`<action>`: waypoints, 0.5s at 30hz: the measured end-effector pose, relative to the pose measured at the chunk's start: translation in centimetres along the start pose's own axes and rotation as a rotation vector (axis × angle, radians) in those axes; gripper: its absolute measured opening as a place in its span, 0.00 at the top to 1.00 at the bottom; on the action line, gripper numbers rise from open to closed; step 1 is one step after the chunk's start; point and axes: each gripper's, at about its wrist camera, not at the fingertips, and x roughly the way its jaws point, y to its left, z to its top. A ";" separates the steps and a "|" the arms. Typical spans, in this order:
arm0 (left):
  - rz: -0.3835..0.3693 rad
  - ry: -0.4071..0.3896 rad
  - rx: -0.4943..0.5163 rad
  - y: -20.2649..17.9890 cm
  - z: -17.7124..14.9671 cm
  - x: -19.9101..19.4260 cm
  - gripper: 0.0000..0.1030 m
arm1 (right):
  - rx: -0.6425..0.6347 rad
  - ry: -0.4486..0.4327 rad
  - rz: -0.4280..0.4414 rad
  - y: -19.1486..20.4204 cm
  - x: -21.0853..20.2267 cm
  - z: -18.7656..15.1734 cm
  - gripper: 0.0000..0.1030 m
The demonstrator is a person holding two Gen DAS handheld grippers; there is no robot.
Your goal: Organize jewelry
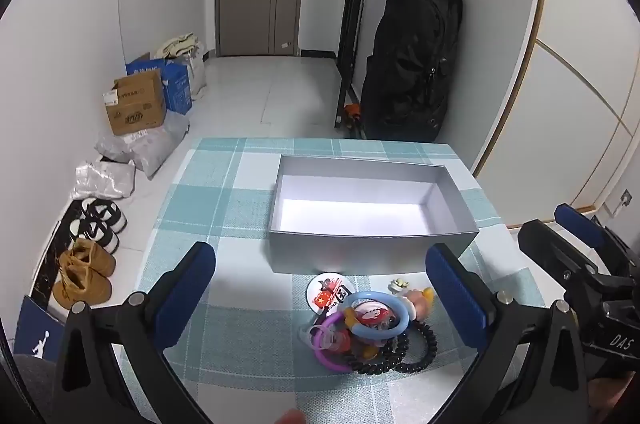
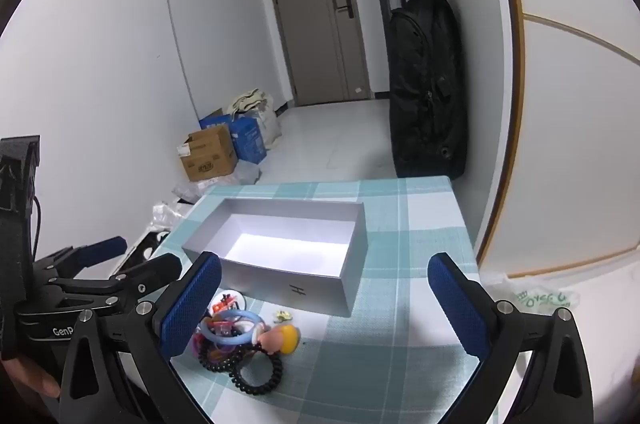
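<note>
Scanning from the left edge: brown boots [image 1: 82, 274], black-and-white sneakers [image 1: 98, 220] and cardboard boxes [image 1: 136, 102] sit on the floor along the white wall, beside the table.
Table: a teal-and-white checked cloth [image 1: 208, 200] covers it; everything for the task lies on this cloth.
Left gripper [image 1: 320, 294]: jaws spread wide, blue pads well apart, nothing between them being pinched; it hangs above the near part of the cloth, tilted down toward the jewelry.
Jewelry pile [image 1: 368, 328]: on the cloth just in front of the box's near wall, to the right of centre in the left wrist view.
Pile contents: a pale blue bangle [image 1: 378, 316] on top, a purple ring [image 1: 328, 348] at its left, a black beaded bracelet [image 1: 400, 354] along the near edge, a round badge [image 1: 326, 290] toward the box, a small doll-like charm [image 1: 420, 300] at the right.
Box [image 1: 372, 250]: grey, open-topped, white inside, nothing visible in it; it stands on the cloth behind the pile.
Right gripper [image 2: 324, 306]: jaws likewise spread wide and holding nothing; the pile lies by its left finger, the box ahead.
Far right: a black bag [image 1: 416, 64] hangs against the wall behind the table.
</note>
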 end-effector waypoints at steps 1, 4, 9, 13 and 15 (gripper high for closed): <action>0.001 0.001 -0.001 0.0 0.0 0.1 0.01 | 0.000 0.004 0.000 0.0 0.0 0.0 0.00; 0.000 0.024 -0.016 0.3 0.2 0.6 0.01 | 0.012 0.013 0.001 -0.2 0.1 -0.2 0.00; -0.005 0.010 -0.007 0.5 0.8 0.0 0.01 | 0.006 0.008 -0.008 0.0 0.1 -0.1 0.00; -0.004 -0.005 0.005 0.3 -0.3 0.0 0.01 | -0.005 -0.004 -0.008 0.3 -0.3 -0.4 0.00; -0.010 -0.008 0.007 0.3 -0.4 0.0 0.01 | 0.001 -0.002 -0.005 0.1 -0.3 -0.4 0.00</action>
